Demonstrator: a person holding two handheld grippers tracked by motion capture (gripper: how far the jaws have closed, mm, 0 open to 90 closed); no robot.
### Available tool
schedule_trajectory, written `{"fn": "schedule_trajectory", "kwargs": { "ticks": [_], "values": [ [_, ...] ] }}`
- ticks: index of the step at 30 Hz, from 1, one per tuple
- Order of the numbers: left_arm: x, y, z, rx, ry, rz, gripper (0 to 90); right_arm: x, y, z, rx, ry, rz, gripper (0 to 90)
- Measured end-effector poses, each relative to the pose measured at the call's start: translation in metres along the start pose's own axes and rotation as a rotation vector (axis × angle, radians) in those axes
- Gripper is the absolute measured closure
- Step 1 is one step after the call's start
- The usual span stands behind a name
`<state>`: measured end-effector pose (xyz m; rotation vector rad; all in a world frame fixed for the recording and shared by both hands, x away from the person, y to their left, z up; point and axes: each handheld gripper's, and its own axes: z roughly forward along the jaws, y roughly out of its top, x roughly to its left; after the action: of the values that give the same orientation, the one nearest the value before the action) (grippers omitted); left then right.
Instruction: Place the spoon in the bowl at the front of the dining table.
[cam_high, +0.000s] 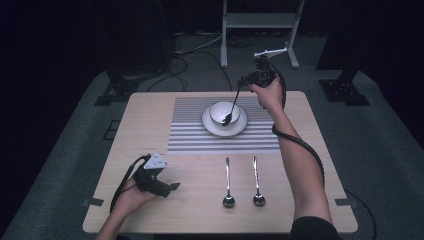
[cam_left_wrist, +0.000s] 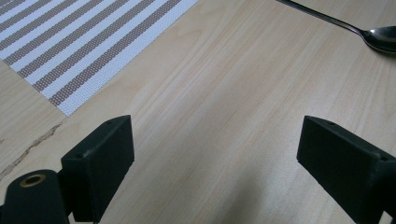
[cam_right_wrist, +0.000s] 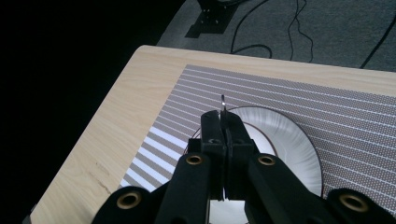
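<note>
A dark spoon (cam_high: 231, 111) is clamped by the right gripper (cam_high: 245, 82) over the bowl (cam_high: 223, 111) near the tabletop's far edge; the left gripper (cam_high: 172, 186) is spread wide, gripping nothing.

Bowl (cam_high: 222, 111) on plate (cam_high: 241, 125), on placemat (cam_high: 190, 131)

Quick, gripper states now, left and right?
Left gripper: open, holding nothing, low over the table.
Right gripper: shut on a spoon, its bowl end down in the bowl.

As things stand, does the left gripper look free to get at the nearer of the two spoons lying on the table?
Probably yes. The left gripper is open with nothing held, and bare table lies between it and the nearer spoon. The right gripper is away over the bowl.
</note>
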<state>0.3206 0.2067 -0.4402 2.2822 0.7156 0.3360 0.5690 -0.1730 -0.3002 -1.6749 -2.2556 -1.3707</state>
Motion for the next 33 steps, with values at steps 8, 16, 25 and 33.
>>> {"fn": "schedule_trajectory", "kwargs": {
  "ticks": [8,16,25,33],
  "values": [
    [-0.001,0.001,0.002,0.006,-0.001,0.007,9.9,-0.003,0.006,-0.001,-0.020,-0.020,0.010,88.6],
    [-0.001,0.001,0.002,0.005,-0.002,0.009,10.0,-0.011,0.008,0.006,-0.036,-0.058,0.033,88.6],
    [-0.002,0.000,0.002,0.010,-0.002,0.015,10.0,-0.010,0.010,0.011,-0.055,-0.072,0.030,88.6],
    [-0.002,0.000,0.002,0.015,-0.006,0.021,10.1,-0.014,0.005,0.019,-0.051,-0.098,0.035,88.6]
  ]
}}
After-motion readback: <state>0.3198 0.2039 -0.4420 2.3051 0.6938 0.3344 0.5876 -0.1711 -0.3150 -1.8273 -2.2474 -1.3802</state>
